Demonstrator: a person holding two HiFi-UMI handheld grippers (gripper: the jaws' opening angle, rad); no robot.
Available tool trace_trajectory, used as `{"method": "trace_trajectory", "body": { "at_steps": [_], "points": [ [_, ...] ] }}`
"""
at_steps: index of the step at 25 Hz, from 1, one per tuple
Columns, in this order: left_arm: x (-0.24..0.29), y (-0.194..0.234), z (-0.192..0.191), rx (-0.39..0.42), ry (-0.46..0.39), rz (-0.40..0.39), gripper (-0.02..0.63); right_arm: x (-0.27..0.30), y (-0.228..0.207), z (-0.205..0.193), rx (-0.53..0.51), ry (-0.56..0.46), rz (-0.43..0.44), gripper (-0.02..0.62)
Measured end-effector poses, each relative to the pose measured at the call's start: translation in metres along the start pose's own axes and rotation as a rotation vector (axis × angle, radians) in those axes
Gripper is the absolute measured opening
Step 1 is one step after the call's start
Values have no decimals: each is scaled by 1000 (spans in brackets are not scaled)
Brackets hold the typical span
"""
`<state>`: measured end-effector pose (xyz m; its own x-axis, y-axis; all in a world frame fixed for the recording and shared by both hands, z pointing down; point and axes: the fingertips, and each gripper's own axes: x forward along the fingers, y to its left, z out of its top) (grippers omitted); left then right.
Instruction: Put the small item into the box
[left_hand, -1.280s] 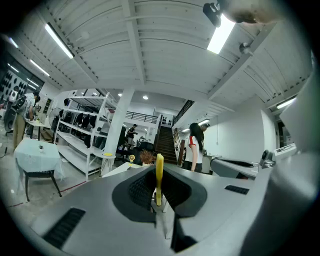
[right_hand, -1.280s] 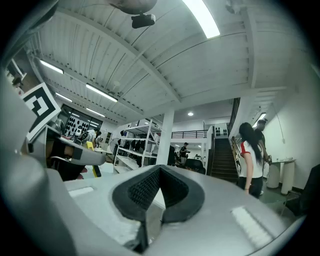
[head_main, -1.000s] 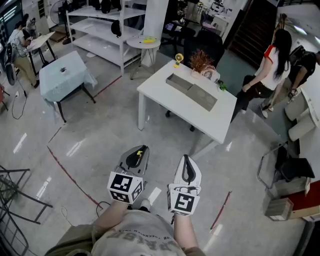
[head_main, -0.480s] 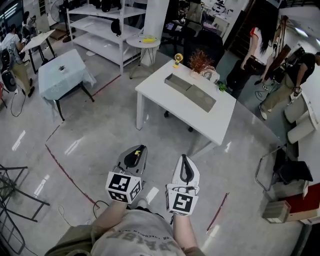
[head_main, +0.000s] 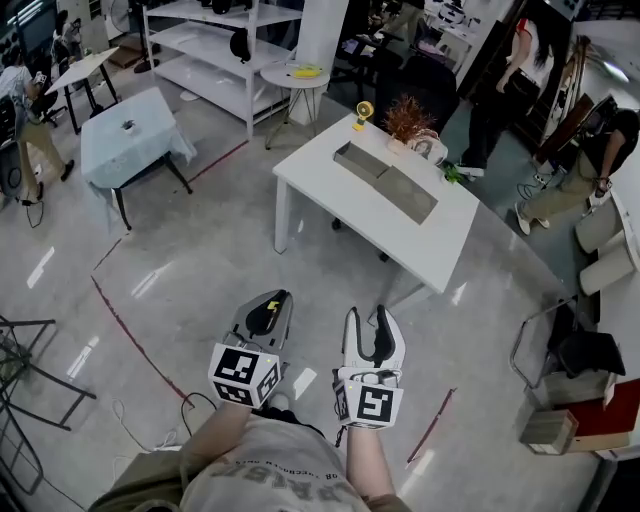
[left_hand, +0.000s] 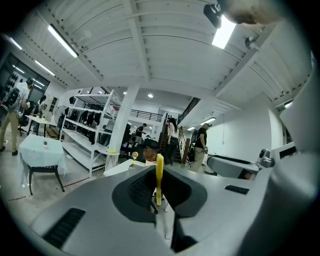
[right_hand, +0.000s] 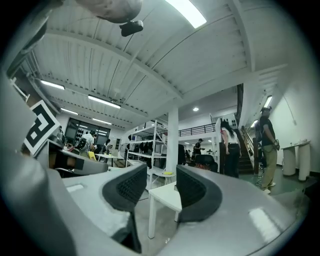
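A small yellow item stands upright between the pads of my left gripper, which is shut on it. In the head view the left gripper hangs low over the floor, the yellow item showing at its tip. My right gripper is beside it, jaws opening with nothing between them; the right gripper view shows the gap of the right gripper with only floor and table beyond. The long grey open box lies on the white table, well ahead of both grippers.
On the table's far end stand a small plant and a yellow fan. A cloth-covered table, white shelving and a round side table stand left and behind. People stand at right. Cardboard boxes are near right.
The right gripper's jaws, closed together before, now stand apart. The left gripper keeps its grip on the yellow item. The person behind the table has walked further back.
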<state>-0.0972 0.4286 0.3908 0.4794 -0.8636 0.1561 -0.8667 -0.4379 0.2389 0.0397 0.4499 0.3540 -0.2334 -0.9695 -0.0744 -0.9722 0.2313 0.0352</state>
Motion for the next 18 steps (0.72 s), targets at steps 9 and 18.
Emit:
{"method": "trace_trajectory", "body": {
  "at_steps": [9, 18],
  "points": [
    [17, 20, -4, 8, 42, 17, 29, 25, 0, -15, 20, 42, 2, 173],
    [68, 58, 5, 5, 61, -9, 29, 78, -10, -34, 4, 79, -35, 173]
  ]
}}
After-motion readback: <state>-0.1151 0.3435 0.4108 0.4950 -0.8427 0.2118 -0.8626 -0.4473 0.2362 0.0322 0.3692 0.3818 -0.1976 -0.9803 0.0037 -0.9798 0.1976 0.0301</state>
